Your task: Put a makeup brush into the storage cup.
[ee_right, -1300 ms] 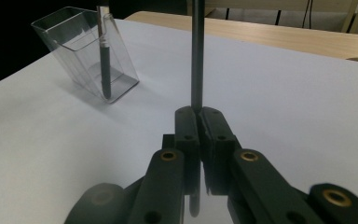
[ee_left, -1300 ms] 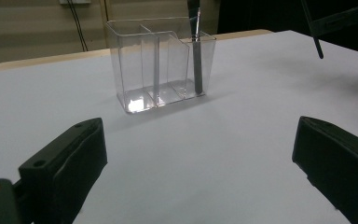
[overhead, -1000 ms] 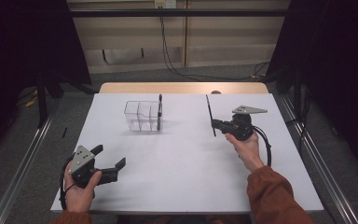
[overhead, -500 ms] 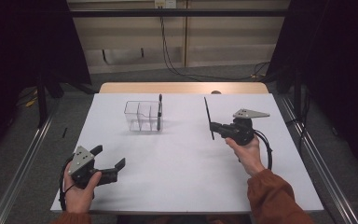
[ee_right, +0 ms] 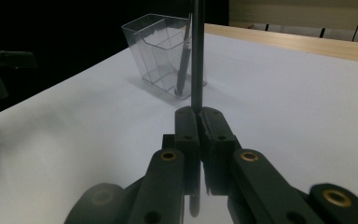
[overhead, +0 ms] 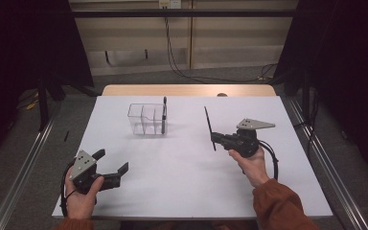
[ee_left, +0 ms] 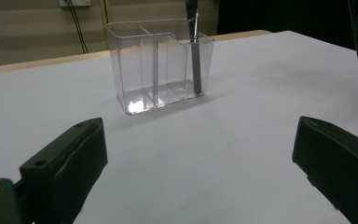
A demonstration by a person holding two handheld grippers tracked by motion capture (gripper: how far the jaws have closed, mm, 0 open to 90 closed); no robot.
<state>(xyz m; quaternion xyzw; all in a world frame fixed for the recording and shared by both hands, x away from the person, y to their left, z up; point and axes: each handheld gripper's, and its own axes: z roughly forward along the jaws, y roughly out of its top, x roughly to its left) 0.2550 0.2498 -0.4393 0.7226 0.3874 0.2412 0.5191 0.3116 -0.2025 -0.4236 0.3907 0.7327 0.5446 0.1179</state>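
A clear plastic organizer (overhead: 146, 120) with several compartments stands on the white table (overhead: 182, 182), left of centre toward the back. A dark slender stick (overhead: 164, 115) stands upright in its right-hand compartment. To the right of it, my right gripper (overhead: 215, 139) is shut on a second thin dark stick (overhead: 208, 123), which points up and slightly away. In the right gripper view the jaws (ee_right: 198, 116) clamp this stick (ee_right: 196, 56), with the organizer (ee_right: 165, 56) beyond it. My left gripper (overhead: 111, 160) is open with nothing between its jaws at the front left, and its view (ee_left: 198, 154) faces the organizer (ee_left: 158, 65).
A bare wooden strip (overhead: 187, 90) runs along the table's far edge. Cables (overhead: 177, 57) lie on the floor behind it, and metal rails (overhead: 24, 163) flank both sides. Wide bare table surface lies between the two grippers.
My right gripper has carried its stick a little to the left, toward the organizer. The left gripper has stayed where it was, still open.
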